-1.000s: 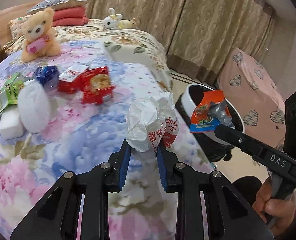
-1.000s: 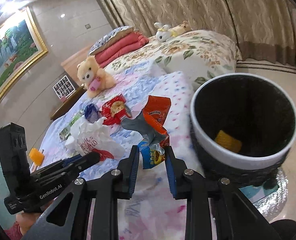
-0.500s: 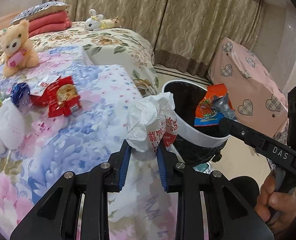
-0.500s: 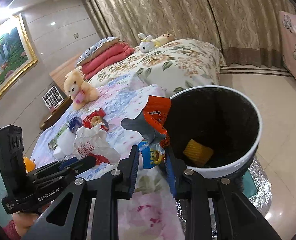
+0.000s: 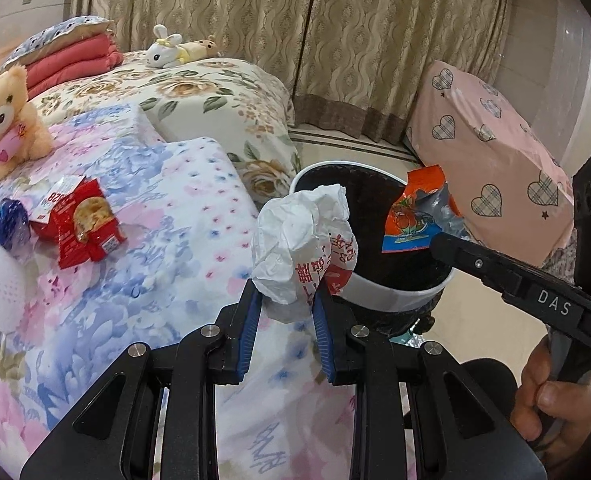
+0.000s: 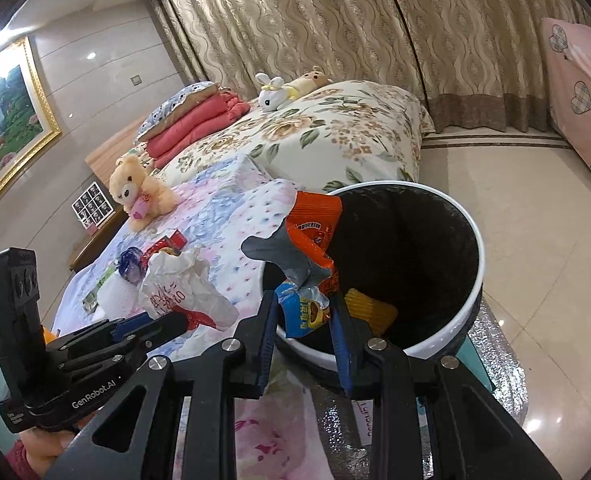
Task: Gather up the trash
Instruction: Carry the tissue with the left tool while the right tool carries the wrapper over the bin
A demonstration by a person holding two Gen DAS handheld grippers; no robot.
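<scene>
Carrying two pieces of trash to the bin is the step judged to be in hand. A crumpled white paper wrapper (image 5: 301, 240) with red print is clamped between the narrow-set blue pads of the left gripper (image 5: 287, 300), and it is seen just at the near-left rim of the trash bin (image 5: 395, 300), partly over the flowered bedspread (image 5: 155, 280) and not yet clearly above the dark opening. An orange and blue snack packet (image 6: 307, 276) is pinched in the right gripper (image 6: 305, 312), whose jaws are likewise drawn in tight on it; in the right wrist view the packet is placed over the near-left edge of the bin, with a yellow item (image 6: 369, 310) already lying inside.

More trash is left on the bed to the far left: a red biscuit packet (image 5: 87, 224), a blue wrapper (image 5: 11, 220) and a white mesh piece (image 5: 3, 280). A teddy bear (image 5: 9, 120) is seated beyond them and is not thought to be trash.

For the next move, each held piece would need to be brought fully over the black interior, clear of the white rim, before the jaws are let apart. The paper wrapper is light and bulky, so it may be caught on the rim or dropped onto the bedspread if it is released too early. The two grippers are close together, so room between them should be kept.
</scene>
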